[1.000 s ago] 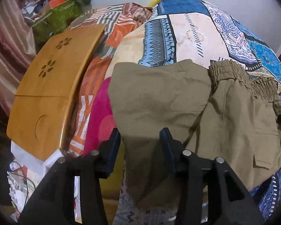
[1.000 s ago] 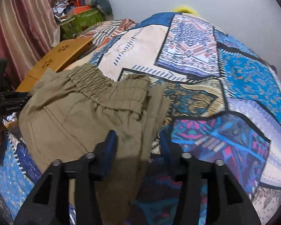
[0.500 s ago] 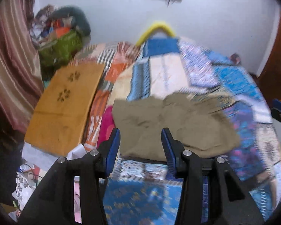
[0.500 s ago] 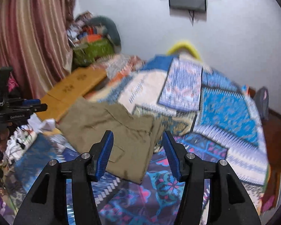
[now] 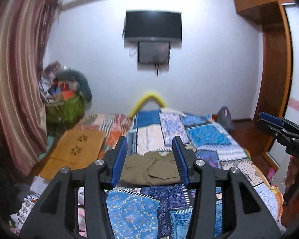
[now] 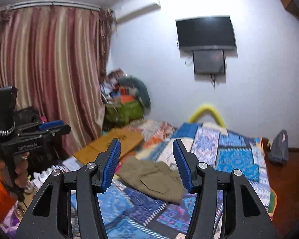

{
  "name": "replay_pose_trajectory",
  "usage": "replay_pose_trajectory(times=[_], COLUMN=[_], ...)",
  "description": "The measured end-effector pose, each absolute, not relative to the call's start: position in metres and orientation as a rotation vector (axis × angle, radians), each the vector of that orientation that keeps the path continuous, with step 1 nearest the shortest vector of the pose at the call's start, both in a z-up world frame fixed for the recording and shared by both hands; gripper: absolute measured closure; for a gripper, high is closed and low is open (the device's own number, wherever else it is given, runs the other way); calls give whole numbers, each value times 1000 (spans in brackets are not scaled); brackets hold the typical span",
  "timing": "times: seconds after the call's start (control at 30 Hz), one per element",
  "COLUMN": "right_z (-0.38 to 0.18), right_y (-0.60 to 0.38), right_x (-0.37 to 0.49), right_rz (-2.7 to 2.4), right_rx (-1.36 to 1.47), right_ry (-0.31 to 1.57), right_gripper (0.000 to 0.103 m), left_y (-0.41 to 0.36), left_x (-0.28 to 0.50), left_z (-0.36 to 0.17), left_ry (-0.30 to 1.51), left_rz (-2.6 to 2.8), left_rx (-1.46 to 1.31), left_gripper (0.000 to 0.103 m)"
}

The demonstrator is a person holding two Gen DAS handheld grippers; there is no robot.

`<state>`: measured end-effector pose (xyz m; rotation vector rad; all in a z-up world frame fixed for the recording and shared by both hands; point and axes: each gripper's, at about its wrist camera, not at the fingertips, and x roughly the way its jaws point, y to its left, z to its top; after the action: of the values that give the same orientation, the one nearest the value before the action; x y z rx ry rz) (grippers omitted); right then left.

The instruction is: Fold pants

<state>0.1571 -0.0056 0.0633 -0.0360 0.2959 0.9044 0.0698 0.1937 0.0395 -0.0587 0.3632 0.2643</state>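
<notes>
Pants (image 5: 149, 169) lying folded in a small brown-green heap on the bed (image 5: 209, 139), on top of the patchwork blanket (image 6: 237, 157). One pocket flap facing up. Folded edges a bit bumpy, not quite flat.

Left gripper (image 5: 150, 155) held up in the air, well away from the pants. Blue pads (image 5: 119, 159) spread wide apart, nothing between them. Let go, holding nothing.

Right gripper (image 6: 147, 163) up in the air too, also apart from the pants. Blue pads (image 6: 111, 163) wide apart, nothing pinched. Let go as well.

Seen from the right wrist, left gripper off at the left edge, in a hand (image 6: 20, 167). Seen from the left wrist, right gripper off at the right edge.

Wooden board (image 5: 75, 151) lying just beside the pants, on the left part of the bed. Green basket (image 5: 65, 109) full of stuff behind it, next to the striped curtain (image 6: 49, 69). TV (image 5: 153, 26) up on the white wall. Yellow curved thing (image 5: 147, 99) at the far end of the bed. Grey bag (image 6: 279, 147) on the floor at the right.
</notes>
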Motion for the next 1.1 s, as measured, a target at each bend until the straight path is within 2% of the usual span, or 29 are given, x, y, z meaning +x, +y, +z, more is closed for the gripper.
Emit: replay_pose_trajectory(times=[0.1,0.17,0.2,0.3,0.37,0.43,0.5,0.6,0.73,1.1], right_z=[68,67,66,60,58,56,56,56,53,44], right_y=[-12,-15,-16,-18,-19,-18,-19,-20,-24,-25], right_x=[133,123,118,110,102,97,92,87,84,80], right_rz=[920,925,927,925,912,900,883,856,828,817], right_rx=[-17,-5,4,17,7,-3,-4,-10,3,-8], right_ry=[248,226,217,198,185,175,159,144,125,153], right_gripper=[52,52,52,40,36,25,18,12,1,0], left_y=[174,164,160,151,146,141,138,137,137,137], left_x=[37,20,12,-1,-5,-8,-10,-15,-14,-13], left_z=[47,48,48,47,44,40,36,31,26,17], left_ry=[292,253,235,212,209,206,204,184,182,195], left_rz=[277,280,278,275,273,273,275,295,318,309], left_rx=[-38,-43,-50,-53,-46,-37,-30,-35,-33,-45], left_gripper=[51,40,38,31,19,12,10,0,0,0])
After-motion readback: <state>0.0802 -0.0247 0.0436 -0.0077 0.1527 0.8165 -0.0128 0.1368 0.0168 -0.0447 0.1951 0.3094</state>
